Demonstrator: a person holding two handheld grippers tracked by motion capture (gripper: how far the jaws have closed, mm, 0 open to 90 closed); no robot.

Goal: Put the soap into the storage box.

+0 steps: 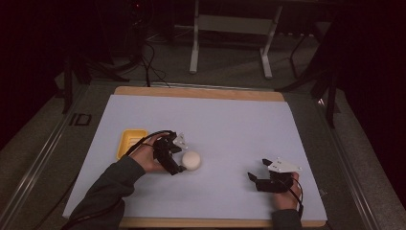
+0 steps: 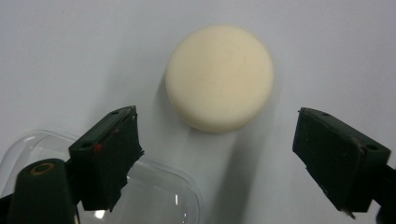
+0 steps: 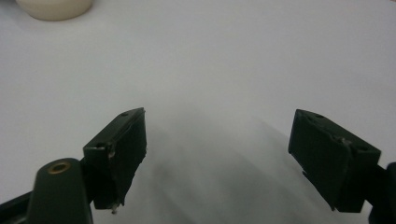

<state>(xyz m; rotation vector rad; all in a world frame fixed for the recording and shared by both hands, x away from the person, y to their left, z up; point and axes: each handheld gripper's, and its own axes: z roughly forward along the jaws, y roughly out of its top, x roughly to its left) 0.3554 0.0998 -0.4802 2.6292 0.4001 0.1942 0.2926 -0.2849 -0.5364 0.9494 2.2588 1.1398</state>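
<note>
The left gripper (image 2: 217, 154) stands spread, its jaws just short of the cream foam disc (image 2: 219, 77). The right gripper (image 3: 217, 154) gapes empty over the white table sheet (image 3: 233, 60)

The setting is a dim laboratory or test room. A wooden table (image 1: 201, 92) at the centre of the frame carries a plain white sheet (image 1: 230, 129) as a work surface. Behind it, at upper centre, the white metal legs of a bench (image 1: 194, 48) stand on grey carpet (image 1: 230, 67). Loose black cables (image 1: 148, 60) run across the floor at upper left.
</note>
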